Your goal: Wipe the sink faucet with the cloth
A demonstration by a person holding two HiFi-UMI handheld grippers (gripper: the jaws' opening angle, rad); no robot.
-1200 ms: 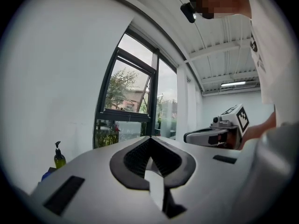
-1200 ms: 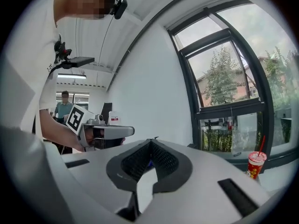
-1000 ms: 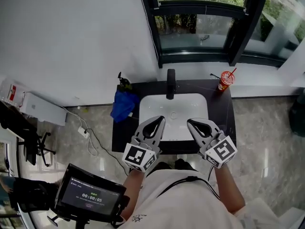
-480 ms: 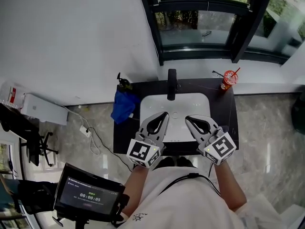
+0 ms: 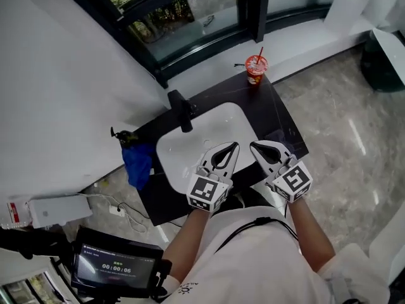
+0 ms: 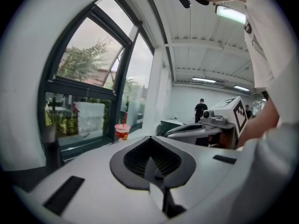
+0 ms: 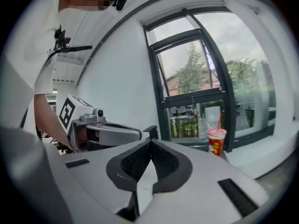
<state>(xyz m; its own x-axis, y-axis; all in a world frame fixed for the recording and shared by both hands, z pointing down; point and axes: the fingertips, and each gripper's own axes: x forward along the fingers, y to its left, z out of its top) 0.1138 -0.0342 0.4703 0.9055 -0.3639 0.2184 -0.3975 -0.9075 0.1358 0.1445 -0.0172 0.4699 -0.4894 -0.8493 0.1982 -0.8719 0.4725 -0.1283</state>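
Observation:
A white sink basin [image 5: 190, 152] is set in a black counter [image 5: 278, 122], with a black faucet [image 5: 182, 111] at its back rim. A blue cloth [image 5: 137, 162] lies heaped on the counter's left end, hanging over the edge. My left gripper [image 5: 233, 145] and right gripper [image 5: 254, 146] hover side by side over the sink's front right part, both shut and empty, well away from the cloth. In the left gripper view my left gripper [image 6: 149, 137] shows its jaws meeting at the tip. The right gripper view shows my right gripper [image 7: 150, 140] the same, with the faucet [image 7: 150, 130] just beyond.
A red cup with a straw [image 5: 256, 66] stands at the counter's far right corner, below the dark-framed window [image 5: 190, 8]. A white wall runs along the left. A white power box [image 5: 60, 209] and cables lie on the floor; a screen [image 5: 117, 268] sits at lower left.
The head view has swung, so the counter now lies on a diagonal. Both grippers stay side by side and shut, now over the sink's front right. The cloth has not moved.

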